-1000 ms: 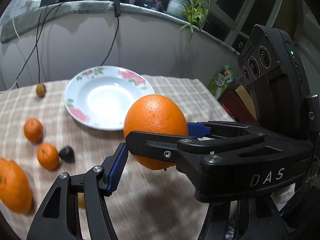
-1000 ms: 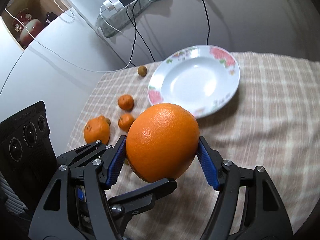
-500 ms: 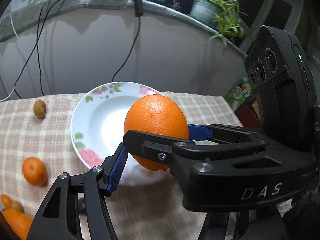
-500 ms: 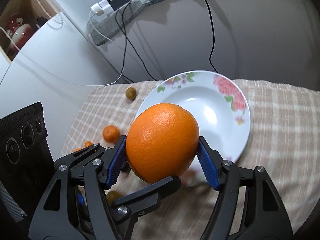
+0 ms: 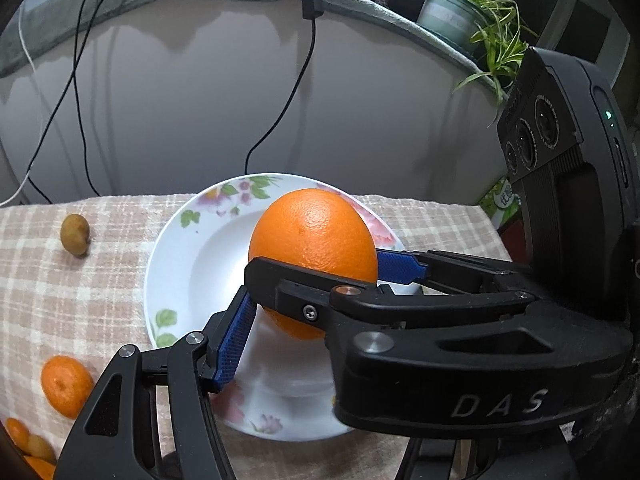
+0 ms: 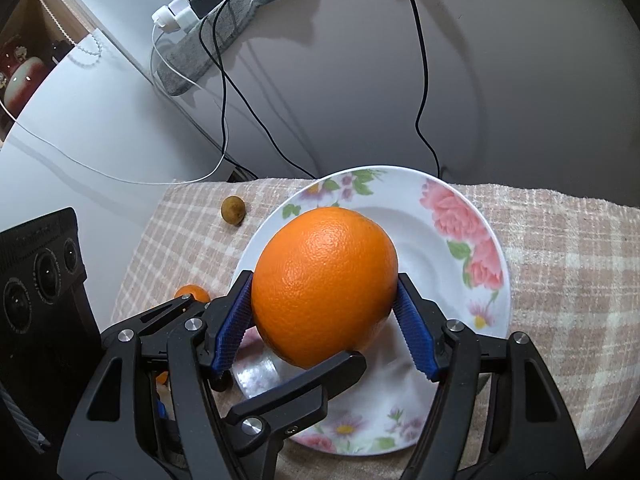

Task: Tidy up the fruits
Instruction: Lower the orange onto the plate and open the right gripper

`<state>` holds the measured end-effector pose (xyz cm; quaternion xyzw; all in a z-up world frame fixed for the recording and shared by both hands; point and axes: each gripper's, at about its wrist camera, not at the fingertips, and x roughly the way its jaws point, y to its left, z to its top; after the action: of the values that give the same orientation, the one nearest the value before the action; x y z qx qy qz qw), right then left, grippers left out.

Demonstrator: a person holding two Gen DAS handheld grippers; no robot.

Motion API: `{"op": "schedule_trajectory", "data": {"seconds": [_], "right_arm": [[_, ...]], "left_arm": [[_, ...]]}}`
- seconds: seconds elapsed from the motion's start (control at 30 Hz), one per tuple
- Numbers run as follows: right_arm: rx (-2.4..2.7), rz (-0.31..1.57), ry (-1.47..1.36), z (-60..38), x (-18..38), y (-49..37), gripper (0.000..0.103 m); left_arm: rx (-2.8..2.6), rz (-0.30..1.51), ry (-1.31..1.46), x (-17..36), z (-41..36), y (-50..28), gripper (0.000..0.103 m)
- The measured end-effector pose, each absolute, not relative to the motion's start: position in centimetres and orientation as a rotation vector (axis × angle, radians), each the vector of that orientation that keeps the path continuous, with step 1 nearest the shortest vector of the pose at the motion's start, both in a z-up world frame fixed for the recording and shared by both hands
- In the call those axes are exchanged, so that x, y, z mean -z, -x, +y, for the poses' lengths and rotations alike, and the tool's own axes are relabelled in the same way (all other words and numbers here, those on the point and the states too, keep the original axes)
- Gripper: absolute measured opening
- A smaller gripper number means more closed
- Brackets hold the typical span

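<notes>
Two blue pads point(image 6: 236, 326) of the right gripper point(image 6: 324, 320) are squeezing the big orange point(image 6: 325, 286) at its round sides above the flowered plate point(image 6: 452, 240), while the left gripper point(image 5: 320, 312) is sitting loose; it looks heavy, firm and rolly.

Right hand-held gripper point(image 6: 324, 320) clamps orange point(image 6: 325, 285) above floral plate point(image 6: 452, 216)

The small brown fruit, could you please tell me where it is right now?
The brown fruit lies on the checked cloth left of the plate, apart from its rim, near the cloth's far edge; the left wrist view shows it upper left.
</notes>
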<state>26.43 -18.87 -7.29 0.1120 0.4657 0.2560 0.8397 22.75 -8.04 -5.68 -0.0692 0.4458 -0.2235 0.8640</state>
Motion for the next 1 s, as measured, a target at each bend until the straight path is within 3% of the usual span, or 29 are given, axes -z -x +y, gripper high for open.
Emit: {"op": "schedule_trajectory", "data": {"seconds": [0.27, 0.43, 1.0], "right_arm": [[-0.496, 1.005, -0.231, -19.2, 8.1, -27.3, 0.073], [-0.477, 0.927, -0.21, -19.8, 6.3, -26.5, 0.077], [-0.46, 0.819, -0.177, -19.9, 2.8, -22.3, 0.077]], "left_arm": [[0.443, 0.953, 0.137, 6.0, -8.2, -23.5, 0.059], [0.433, 0.941, 0.138, 5.7, -7.5, -23.2, 0.059], [0.402, 0.838, 0.169, 2.8, -3.6, -18.8, 0.061]]}}
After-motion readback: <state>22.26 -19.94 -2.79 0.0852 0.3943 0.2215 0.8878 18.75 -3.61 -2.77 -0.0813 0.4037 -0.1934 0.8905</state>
